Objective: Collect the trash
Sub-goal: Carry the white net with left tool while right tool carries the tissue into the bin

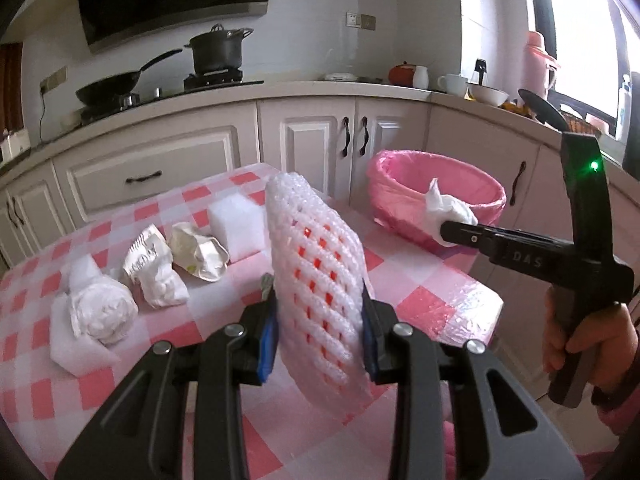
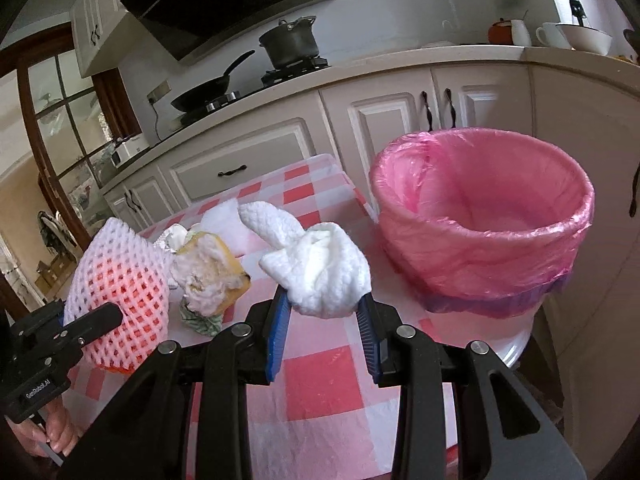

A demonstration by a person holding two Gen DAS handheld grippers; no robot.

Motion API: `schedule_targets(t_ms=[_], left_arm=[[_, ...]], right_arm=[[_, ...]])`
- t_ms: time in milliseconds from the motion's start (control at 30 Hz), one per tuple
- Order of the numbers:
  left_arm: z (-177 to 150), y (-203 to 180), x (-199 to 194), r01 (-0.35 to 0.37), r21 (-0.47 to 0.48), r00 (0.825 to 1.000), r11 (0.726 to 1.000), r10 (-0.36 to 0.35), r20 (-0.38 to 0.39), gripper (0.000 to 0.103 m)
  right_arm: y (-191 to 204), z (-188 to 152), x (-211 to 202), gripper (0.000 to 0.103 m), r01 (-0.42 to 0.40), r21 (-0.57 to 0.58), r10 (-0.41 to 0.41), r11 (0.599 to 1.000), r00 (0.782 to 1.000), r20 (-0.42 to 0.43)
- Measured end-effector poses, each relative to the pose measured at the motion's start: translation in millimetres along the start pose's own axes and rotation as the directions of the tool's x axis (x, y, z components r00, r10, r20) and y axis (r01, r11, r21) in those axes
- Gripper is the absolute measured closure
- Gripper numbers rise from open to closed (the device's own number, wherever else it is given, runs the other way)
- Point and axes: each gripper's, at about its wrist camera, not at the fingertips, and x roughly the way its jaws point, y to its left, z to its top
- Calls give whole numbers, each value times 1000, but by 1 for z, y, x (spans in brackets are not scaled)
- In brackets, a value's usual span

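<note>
Only the left wrist view shows the crumpled wrappers [image 1: 176,260] and foam block [image 1: 236,224] on the checked cloth [image 1: 424,304]. The left gripper [image 1: 320,336] clamps a white foam net [image 1: 316,264]; the right gripper [image 2: 324,316] pinches a soft tissue wad [image 2: 324,276] just beside the pink-lined bin [image 2: 484,220].

Quick count of what's around: two grippers, the left gripper [image 1: 318,332] and the right gripper [image 2: 324,320], each with something in it. One foam net sleeve [image 1: 316,264], one wadded paper towel [image 2: 320,276]. One pink-lined trash bin [image 2: 484,216]. Left on the checkered table [image 1: 424,304]: one white foam block [image 1: 236,224], two crumpled wrappers [image 1: 154,268] [image 1: 198,254] and one balled-up white bag [image 1: 102,312]. On the stove: one wok [image 1: 110,88] and one pot [image 1: 218,50].
</note>
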Motion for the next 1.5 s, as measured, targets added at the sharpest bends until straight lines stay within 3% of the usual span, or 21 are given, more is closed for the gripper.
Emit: schedule_targets(t_ms=[200,367,533,733,1000,1333,1500], left_arm=[[-5,6,-7,4,6,1000,1000,-4,-18,70],[-13,15,-14,12,14,999,1000,-11,-40,70],[-15,22,-21,0,0,999,1000,0,-35,70],[-1,12,-13,40,24,999,999,-40,-3,70],[24,-21,27,94,65,995,993,-96,27,70],[76,-62,86,176,120,982,977,-183,48,70],[95,-79,111,199,126,978,972,-206,43,70]], right_arm=[[28,7,9,71,-86,-71,86,994,996,-9],[55,14,18,71,-195,-133,192,972,981,-33],[68,15,20,71,-185,-168,183,968,983,-29],[45,13,9,71,-110,-141,108,984,994,-18],[2,27,-13,70,14,-103,-11,995,999,39],[-59,53,-35,70,190,-30,-187,981,978,91],[-84,61,-31,70,235,6,-235,972,968,90]])
